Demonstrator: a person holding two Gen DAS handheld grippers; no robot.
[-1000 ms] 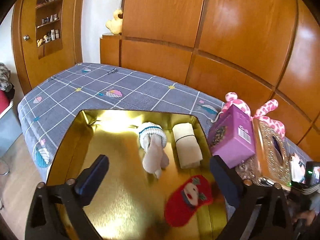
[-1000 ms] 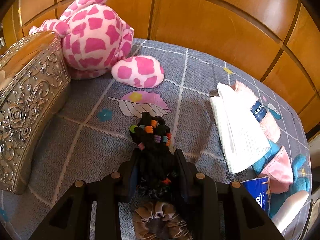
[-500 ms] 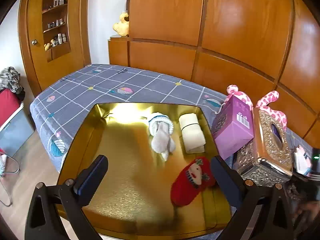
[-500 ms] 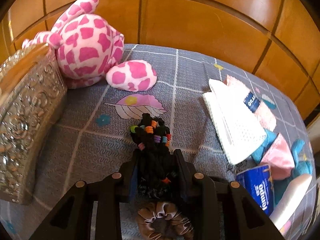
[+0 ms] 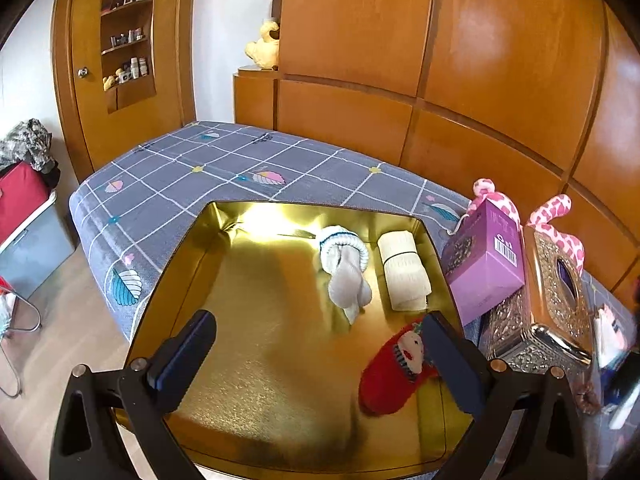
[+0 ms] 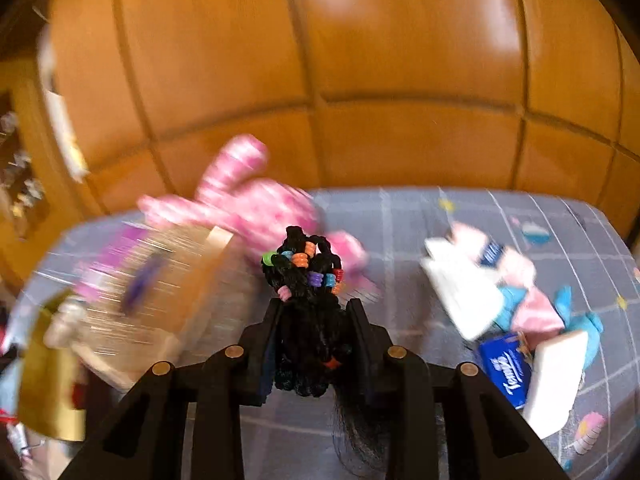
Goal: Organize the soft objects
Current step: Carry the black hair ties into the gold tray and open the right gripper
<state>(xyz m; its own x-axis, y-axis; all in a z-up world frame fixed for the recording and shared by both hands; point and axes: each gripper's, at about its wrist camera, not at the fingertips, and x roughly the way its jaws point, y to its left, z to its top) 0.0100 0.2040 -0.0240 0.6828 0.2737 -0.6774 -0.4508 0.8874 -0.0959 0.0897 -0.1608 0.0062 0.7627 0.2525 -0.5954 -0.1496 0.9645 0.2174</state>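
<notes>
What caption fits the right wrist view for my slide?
Right gripper shut on a black beaded hair bundle, above the grey bedspread.

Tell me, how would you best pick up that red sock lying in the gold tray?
Probably from above, pinching the red sock across its narrow middle. It lies flat and slanted in the gold tray, near the right wall, so fingers closing across its width should fit better than along its length.

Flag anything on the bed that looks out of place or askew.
The purple box leans tilted against the ornate metal tissue box rather than lying flat. Towels and cloths lie in a loose jumble on the bedspread.
</notes>
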